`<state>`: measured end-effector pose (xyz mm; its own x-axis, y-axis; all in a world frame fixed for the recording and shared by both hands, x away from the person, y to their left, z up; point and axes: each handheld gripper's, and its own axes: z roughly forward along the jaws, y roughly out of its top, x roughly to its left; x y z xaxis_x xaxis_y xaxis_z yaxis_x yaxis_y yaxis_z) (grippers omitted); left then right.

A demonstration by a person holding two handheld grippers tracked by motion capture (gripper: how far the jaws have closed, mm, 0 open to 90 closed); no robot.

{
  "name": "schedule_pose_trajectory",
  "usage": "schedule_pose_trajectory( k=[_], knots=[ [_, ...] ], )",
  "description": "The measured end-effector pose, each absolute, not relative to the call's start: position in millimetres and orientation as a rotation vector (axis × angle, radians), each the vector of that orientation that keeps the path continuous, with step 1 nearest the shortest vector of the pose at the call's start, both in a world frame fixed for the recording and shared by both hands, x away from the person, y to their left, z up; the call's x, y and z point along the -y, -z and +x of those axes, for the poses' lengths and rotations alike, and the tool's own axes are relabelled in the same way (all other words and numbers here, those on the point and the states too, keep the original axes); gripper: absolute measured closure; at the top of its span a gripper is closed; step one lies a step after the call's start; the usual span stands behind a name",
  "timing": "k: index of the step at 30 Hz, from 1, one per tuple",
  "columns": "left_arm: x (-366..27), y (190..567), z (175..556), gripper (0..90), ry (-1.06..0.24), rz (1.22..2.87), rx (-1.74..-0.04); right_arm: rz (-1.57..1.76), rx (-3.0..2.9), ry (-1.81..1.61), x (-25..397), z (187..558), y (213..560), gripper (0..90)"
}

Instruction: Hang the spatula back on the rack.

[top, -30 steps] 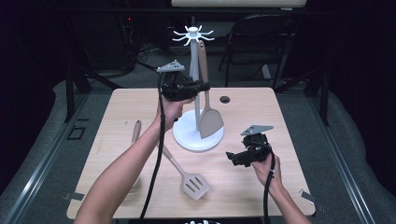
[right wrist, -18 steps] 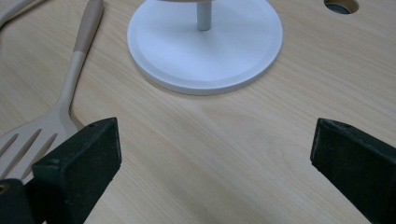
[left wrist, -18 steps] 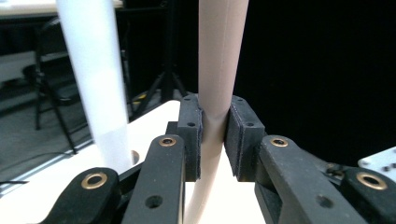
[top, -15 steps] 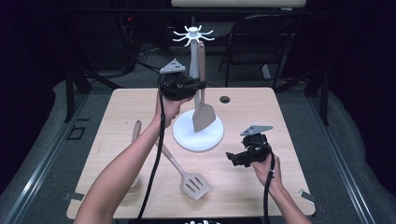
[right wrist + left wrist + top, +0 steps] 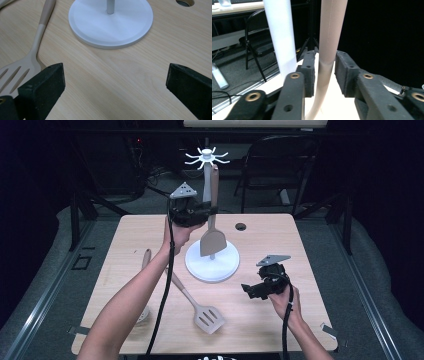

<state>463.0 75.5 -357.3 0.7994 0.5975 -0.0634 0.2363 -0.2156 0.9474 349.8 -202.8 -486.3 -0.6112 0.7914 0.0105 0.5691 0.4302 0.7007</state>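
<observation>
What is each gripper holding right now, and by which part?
The left gripper holds the beige spatula by its handle, mid-length, blade hanging down beside the white rack's pole. The right gripper is open and holds nothing.

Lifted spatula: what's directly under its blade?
The spatula, held by the left tool, hangs over the stand's white round base. The blade covers the lower pole and some base behind it.

Slotted turner (image 5: 202, 312) before rack base (image 5: 212, 265)
</observation>
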Motion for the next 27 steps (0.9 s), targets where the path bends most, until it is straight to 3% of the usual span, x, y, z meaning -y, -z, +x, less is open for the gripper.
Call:
schedule_pose_trajectory(
  k=[16, 27],
  knots=[
    [-97, 348, 450, 18.9, -0.397, 1.836, -0.678, 1.173, -2.375, -0.963, 205, 351, 487, 3.2],
    [-112, 325, 444, 15.2, -0.426, 1.826, -0.681, 1.176, -2.383, -0.948, 205, 352, 489, 3.4]
  ],
)
